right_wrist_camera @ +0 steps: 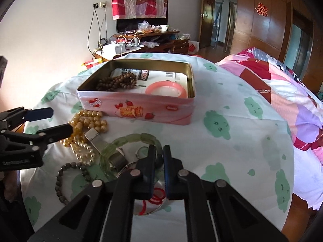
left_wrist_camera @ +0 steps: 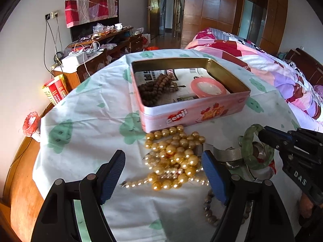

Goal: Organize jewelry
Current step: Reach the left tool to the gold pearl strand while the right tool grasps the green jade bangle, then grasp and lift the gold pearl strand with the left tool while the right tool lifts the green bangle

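Observation:
A pink tin box (left_wrist_camera: 193, 113) (right_wrist_camera: 141, 111) stands open on the table, holding brown wooden beads (left_wrist_camera: 157, 88) (right_wrist_camera: 117, 81) and a pink bangle (left_wrist_camera: 208, 87) (right_wrist_camera: 166, 89). In front of it lies a pile of gold pearl beads (left_wrist_camera: 173, 157) (right_wrist_camera: 88, 123), a silver cuff (left_wrist_camera: 228, 154) (right_wrist_camera: 94, 136) and a dark bead bracelet (right_wrist_camera: 66, 177). My left gripper (left_wrist_camera: 163, 157) is open over the gold beads. My right gripper (right_wrist_camera: 159, 151) (left_wrist_camera: 262, 133) is shut on a green jade bangle (left_wrist_camera: 250, 145) (right_wrist_camera: 121, 143), gripping its rim.
The table has a white cloth with green bears (right_wrist_camera: 222, 125). A bed with a pink quilt (left_wrist_camera: 272, 68) lies to the right. A cluttered wooden cabinet (left_wrist_camera: 97, 50) stands by the far wall. A round clear lid (right_wrist_camera: 153, 201) lies under my right gripper.

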`<action>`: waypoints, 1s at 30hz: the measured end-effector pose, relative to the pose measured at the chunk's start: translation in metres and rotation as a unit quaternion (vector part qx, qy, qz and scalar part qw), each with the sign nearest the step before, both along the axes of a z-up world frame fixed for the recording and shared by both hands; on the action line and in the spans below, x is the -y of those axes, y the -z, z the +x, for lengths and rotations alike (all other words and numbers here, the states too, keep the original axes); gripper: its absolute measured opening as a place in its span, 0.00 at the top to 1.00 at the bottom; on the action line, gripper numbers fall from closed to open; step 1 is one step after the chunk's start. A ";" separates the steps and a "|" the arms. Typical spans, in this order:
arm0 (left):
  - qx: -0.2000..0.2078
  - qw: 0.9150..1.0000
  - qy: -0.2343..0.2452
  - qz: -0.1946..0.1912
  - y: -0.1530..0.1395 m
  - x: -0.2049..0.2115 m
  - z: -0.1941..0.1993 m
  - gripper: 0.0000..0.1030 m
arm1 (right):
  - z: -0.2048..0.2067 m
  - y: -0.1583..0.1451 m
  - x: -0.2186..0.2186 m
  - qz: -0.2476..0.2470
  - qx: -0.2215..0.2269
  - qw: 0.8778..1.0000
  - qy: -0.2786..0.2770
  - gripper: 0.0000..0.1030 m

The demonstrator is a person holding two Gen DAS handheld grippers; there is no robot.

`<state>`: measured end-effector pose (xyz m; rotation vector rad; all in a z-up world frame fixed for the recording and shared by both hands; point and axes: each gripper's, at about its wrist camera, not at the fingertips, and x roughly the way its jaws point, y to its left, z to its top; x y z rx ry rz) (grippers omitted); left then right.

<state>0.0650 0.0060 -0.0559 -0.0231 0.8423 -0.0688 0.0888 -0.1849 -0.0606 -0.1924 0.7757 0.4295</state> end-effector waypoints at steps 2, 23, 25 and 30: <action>-0.008 1.000 -0.001 -0.001 0.005 0.000 0.006 0.24 | -0.001 0.000 0.000 -0.001 0.002 1.000 -0.002 0.91; 0.025 0.998 0.020 -0.056 -0.027 -0.019 -0.008 0.79 | -0.007 -0.004 0.003 0.004 0.022 1.000 0.000 0.91; 0.041 0.997 0.016 -0.060 -0.039 -0.023 -0.011 0.79 | -0.007 -0.006 0.004 0.010 0.024 1.000 0.000 0.91; 0.061 0.996 0.018 -0.064 -0.054 -0.024 -0.014 0.79 | -0.011 -0.017 0.007 0.018 0.036 0.999 0.001 0.91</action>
